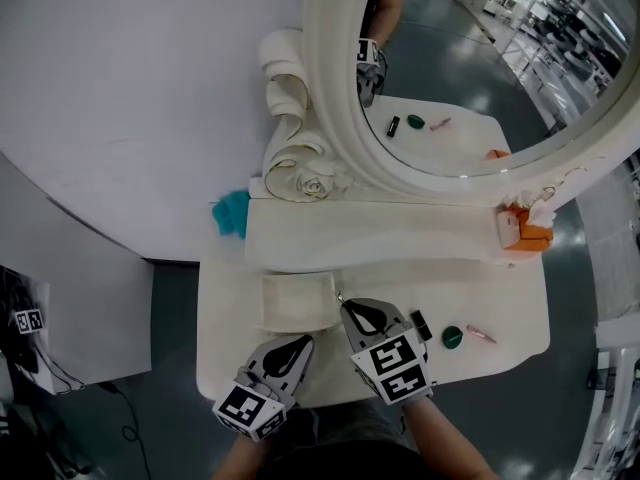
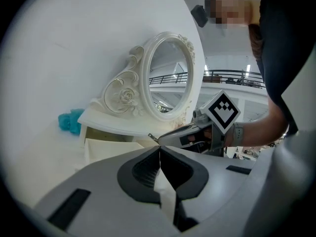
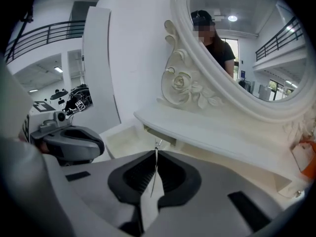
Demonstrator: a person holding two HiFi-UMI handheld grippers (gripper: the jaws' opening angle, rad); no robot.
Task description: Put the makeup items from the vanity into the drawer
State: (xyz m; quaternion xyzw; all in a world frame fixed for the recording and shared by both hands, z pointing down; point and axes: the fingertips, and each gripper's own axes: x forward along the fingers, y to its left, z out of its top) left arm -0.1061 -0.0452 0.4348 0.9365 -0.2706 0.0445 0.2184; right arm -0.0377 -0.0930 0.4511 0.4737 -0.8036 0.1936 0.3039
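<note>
My right gripper (image 1: 346, 308) is shut on a thin metal tool, likely tweezers (image 3: 156, 145), whose tip pokes out past the jaws. It hangs just right of the open white drawer (image 1: 290, 304), above the vanity top (image 1: 500, 308). To its left, my left gripper (image 1: 304, 344) is shut with nothing in it, near the drawer's front edge. On the vanity top to the right lie a black lipstick (image 1: 421, 324), a green round compact (image 1: 452, 336) and a pink item (image 1: 481, 334). In the left gripper view the tweezers (image 2: 152, 138) stick out of the right gripper (image 2: 165, 138) over the drawer (image 2: 106, 147).
The oval mirror (image 1: 470, 58) in its carved white frame rises behind the raised shelf (image 1: 380, 233). An orange and white box (image 1: 520, 230) stands at the shelf's right end. A teal fluffy thing (image 1: 232, 213) lies left of the shelf by the wall.
</note>
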